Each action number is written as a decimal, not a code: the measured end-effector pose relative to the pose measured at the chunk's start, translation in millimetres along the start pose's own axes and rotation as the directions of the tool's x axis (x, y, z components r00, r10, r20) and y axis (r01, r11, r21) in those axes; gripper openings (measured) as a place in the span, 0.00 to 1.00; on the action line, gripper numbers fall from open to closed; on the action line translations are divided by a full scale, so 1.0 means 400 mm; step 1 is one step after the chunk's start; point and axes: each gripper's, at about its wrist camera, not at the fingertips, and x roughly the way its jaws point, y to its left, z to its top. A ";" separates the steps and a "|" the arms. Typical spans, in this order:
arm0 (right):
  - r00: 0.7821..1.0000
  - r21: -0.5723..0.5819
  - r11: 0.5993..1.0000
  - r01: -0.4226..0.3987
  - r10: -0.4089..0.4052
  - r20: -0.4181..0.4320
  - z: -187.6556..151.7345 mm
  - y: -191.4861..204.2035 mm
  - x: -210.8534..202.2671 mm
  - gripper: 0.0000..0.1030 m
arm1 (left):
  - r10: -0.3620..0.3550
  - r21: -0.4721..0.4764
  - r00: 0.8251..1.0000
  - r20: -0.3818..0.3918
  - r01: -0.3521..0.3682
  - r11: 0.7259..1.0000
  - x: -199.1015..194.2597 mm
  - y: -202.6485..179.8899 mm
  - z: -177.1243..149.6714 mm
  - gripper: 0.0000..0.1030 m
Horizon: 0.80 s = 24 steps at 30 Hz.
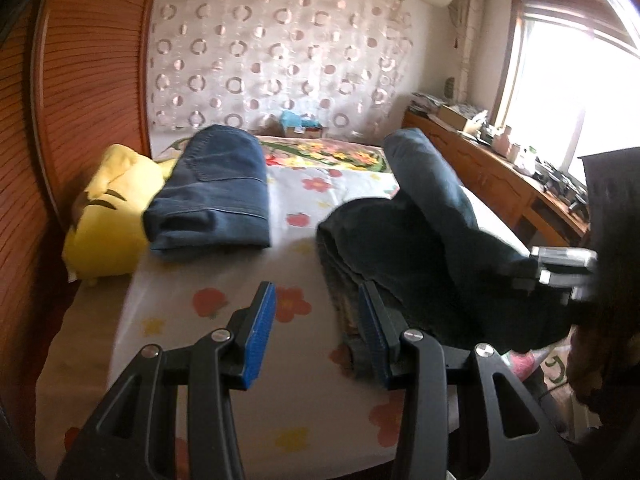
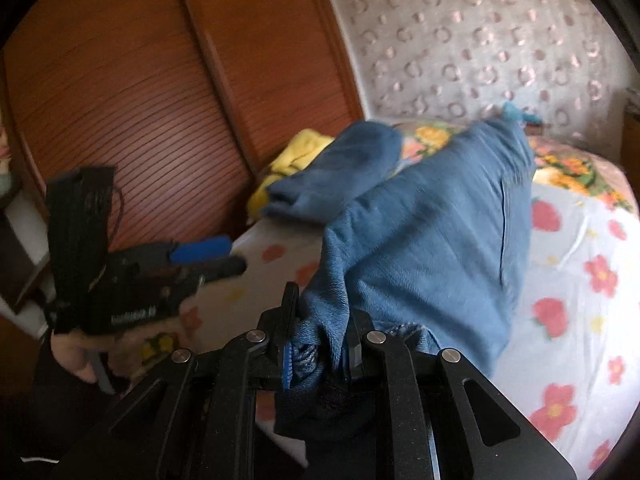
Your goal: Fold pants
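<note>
**One gripper bites denim, the other stands wide over a flowered bed**

Nearest the lens, the right gripper pinches a bunched edge of the blue pants, its jaws pressed onto the cloth — the fabric rises from the grip and drapes away across the bed. The left gripper is spread wide with nothing between its blue pads; the right-hand pad sits just beside the near edge of the pants, though contact cannot be told. In the left wrist view the garment lies heaped and partly lifted on the right half of the floral sheet. Farther back on the left rests a second pair of jeans, already folded, touching a yellow plush toy at the bed's edge. Beyond them — a curtain with ring patterns, a slatted wooden wardrobe and a bright window.
</note>
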 end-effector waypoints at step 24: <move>0.989 -0.058 0.988 0.146 -0.146 0.012 -0.007 -0.015 -0.070 0.46 | -0.050 0.048 0.999 -0.014 0.051 0.998 0.024 -0.039 0.007 0.41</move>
